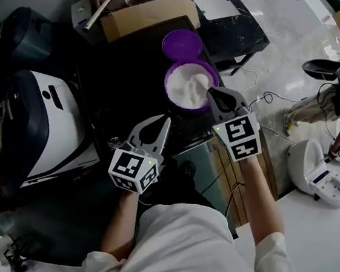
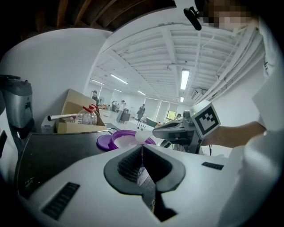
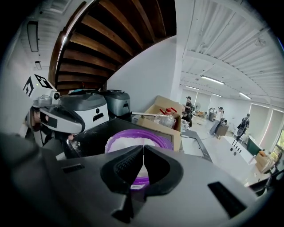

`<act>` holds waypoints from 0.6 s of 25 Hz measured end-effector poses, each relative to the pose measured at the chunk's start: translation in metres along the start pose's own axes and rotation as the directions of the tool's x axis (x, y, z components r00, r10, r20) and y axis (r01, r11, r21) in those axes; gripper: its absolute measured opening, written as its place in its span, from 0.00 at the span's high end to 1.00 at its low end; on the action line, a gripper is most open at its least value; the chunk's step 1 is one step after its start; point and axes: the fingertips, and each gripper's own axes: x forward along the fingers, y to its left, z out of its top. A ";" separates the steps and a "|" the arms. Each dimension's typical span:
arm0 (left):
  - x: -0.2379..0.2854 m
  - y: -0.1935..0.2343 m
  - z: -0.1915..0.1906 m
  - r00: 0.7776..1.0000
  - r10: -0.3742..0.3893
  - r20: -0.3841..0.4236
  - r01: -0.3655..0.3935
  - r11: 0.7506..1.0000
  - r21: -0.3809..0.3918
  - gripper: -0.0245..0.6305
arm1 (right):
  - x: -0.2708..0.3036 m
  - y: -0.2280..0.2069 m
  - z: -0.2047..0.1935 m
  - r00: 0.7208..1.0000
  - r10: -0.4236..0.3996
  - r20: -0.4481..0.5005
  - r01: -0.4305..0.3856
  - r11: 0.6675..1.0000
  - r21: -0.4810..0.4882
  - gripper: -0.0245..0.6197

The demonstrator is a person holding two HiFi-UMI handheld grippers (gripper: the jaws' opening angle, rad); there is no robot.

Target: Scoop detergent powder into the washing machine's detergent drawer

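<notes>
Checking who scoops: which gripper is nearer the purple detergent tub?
Right. The right gripper is at the rim of the purple tub; the left gripper hangs short of it, nearer the person.

A white wall (image 3: pixel 146 66) rises beside dark wooden ceiling beams (image 3: pixel 111 35). Farther off, a white ribbed ceiling (image 2: pixel 155 48) carries long strip lights (image 2: pixel 185 79). The floor (image 1: pixel 290 48) is pale and glossy. An open cardboard box (image 1: pixel 147 17) sits at the back of the dark surface (image 1: pixel 121 78).

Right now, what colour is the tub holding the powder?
The tub is purple. It shows best in the head view.
</notes>
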 end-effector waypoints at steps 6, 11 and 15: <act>0.004 0.003 -0.001 1.000 -0.011 -0.009 0.011 1.000 -0.004 0.93 | 0.013 -0.006 -0.002 0.998 -0.006 -0.056 0.005 0.999 -0.031 0.94; 0.004 0.009 -0.002 1.000 -0.014 -0.014 0.014 1.000 -0.010 0.93 | 0.024 -0.006 -0.005 0.995 -0.007 -0.096 0.001 0.999 -0.055 0.94; 0.002 0.015 -0.001 1.000 -0.011 -0.013 0.011 1.000 -0.008 0.93 | 0.031 -0.006 -0.006 0.993 -0.005 -0.122 -0.003 0.998 -0.066 0.94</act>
